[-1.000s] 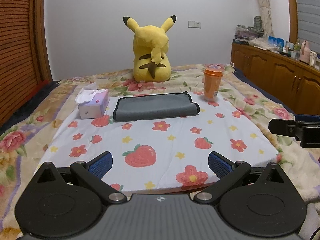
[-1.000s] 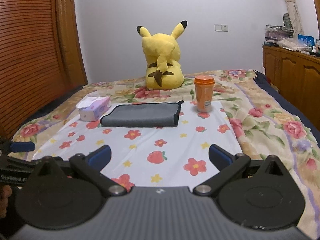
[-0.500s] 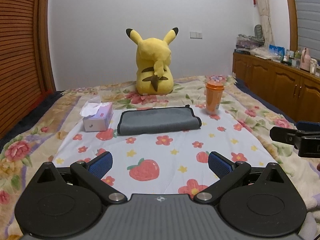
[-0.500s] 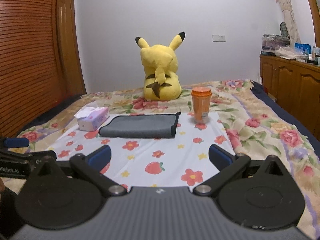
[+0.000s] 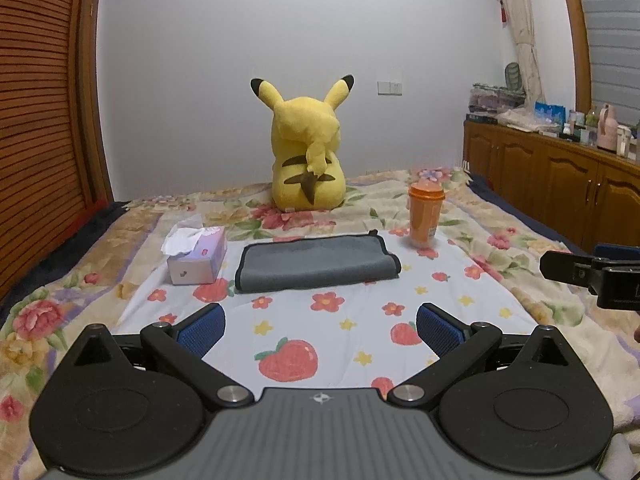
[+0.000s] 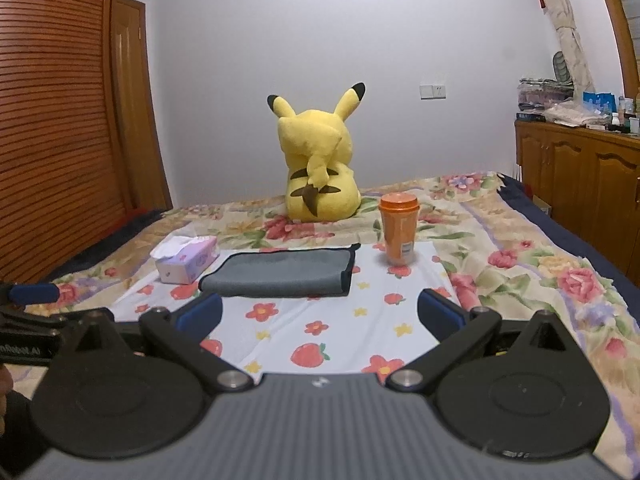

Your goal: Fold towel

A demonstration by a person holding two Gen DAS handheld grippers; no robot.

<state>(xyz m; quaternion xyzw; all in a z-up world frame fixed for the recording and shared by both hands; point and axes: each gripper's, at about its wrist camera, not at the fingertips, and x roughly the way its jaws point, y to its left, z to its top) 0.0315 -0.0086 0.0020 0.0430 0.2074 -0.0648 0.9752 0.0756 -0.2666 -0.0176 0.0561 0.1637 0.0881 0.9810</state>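
Observation:
A grey towel with a dark edge lies folded flat on the white strawberry-print cloth on the bed. It also shows in the right wrist view. My left gripper is open and empty, well short of the towel. My right gripper is open and empty, also short of the towel. The right gripper's body shows at the right edge of the left wrist view. The left gripper's body shows at the left edge of the right wrist view.
A tissue box stands left of the towel. An orange lidded cup stands right of it. A yellow Pikachu plush sits behind. A wooden cabinet lines the right wall, slatted wood doors the left.
Both grippers have pulled back and tilted up, so the towel and other things sit lower and farther in view. Both stay open. The towel has not moved.

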